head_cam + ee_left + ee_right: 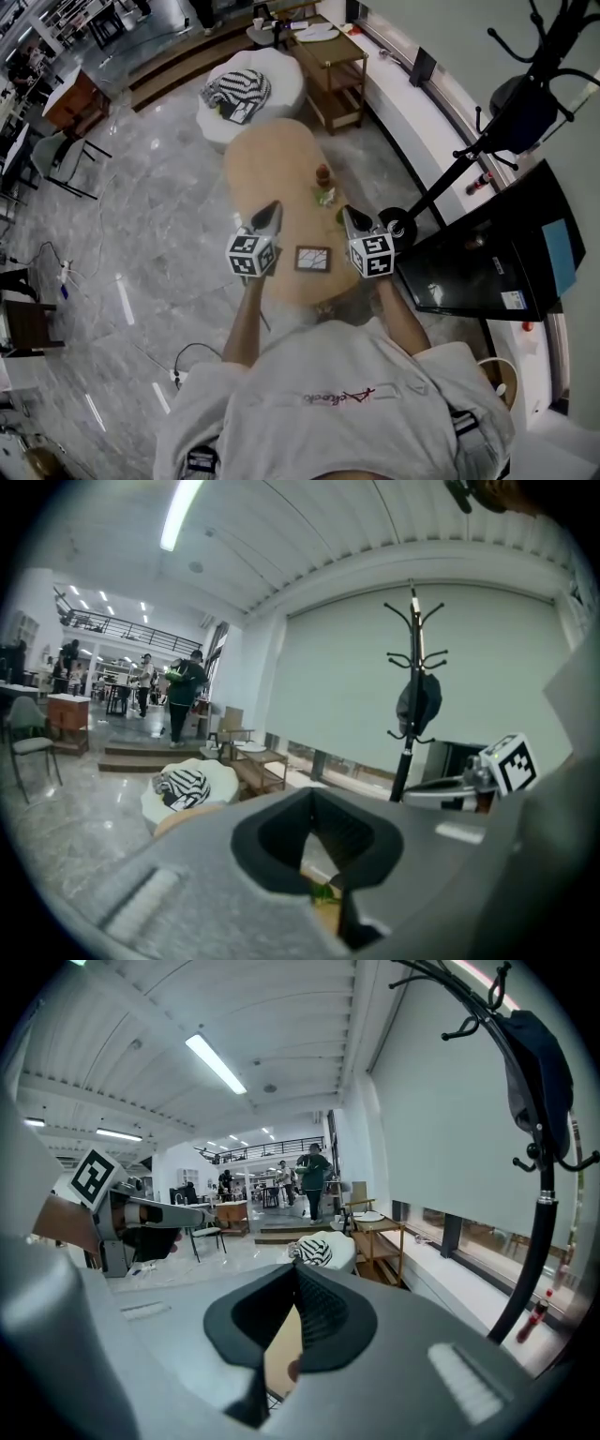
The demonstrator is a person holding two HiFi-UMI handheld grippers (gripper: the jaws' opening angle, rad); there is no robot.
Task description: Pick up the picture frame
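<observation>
On the near end of the oval bench point(267, 155) the picture frame point(312, 259) lies flat, right between the left gripper point(271, 210) and right gripper point(350, 216), both clenched on nothing and held clear of it. This looks like the approach; next, one gripper needs to spread its jaws, drop to a frame edge and pinch

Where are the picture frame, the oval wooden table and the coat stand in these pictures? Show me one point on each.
picture frame point(312, 259): head view, middle of its face.
oval wooden table point(272, 159): head view, bare part of its top.
coat stand point(405, 761): left gripper view, its black pole.
</observation>
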